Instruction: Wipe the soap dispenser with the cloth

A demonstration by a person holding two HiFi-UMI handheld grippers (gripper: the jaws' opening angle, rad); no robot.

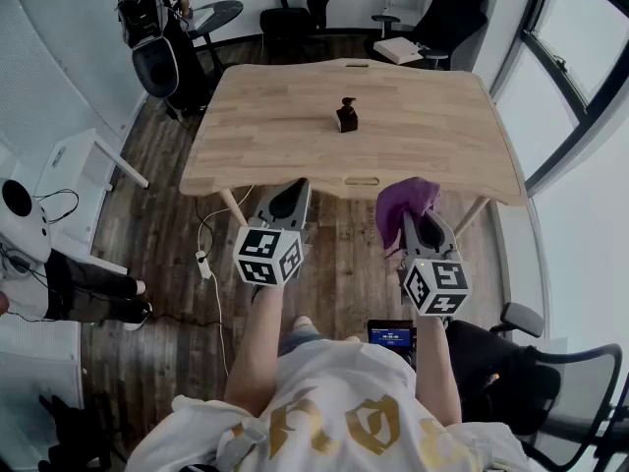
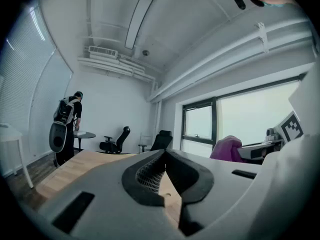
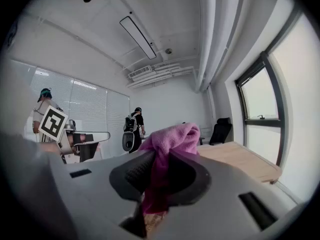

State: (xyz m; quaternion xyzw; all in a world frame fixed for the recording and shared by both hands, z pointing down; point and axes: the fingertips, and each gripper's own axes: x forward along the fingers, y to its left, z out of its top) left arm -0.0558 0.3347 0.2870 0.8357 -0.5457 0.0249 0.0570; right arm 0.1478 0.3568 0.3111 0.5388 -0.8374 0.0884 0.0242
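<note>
My right gripper [image 3: 159,170] has its jaws closed on the cloth [image 3: 174,138]. The pink-purple fabric is pinched between the pads, bunches up in a soft lump above them, and trails in a strip down through the gap. My left gripper [image 2: 165,159] has its jaws shut on nothing, with the pads meeting at the tip and only bare wood showing past them. Both grippers point roughly level, side by side, and hang over the floor just short of the near edge of the worktop [image 1: 265,136].

The soap dispenser [image 1: 347,116] stands well ahead of both sets of jaws, on a line that runs between them, about the middle of the worktop and alone there. It is small and dark, upright, with what looks like a pump head on top. It is too small here for me to tell any marks or wetness on it.

I judge the task to be at its start. The cloth is in hand, which is the only part done, and nothing touches the dispenser yet. Left to do is carrying the cloth forward over the edge to the dispenser and rubbing its body and top. My empty left jaws may be needed to steady it, since so light-looking a thing could tip or slide under the cloth.
</note>
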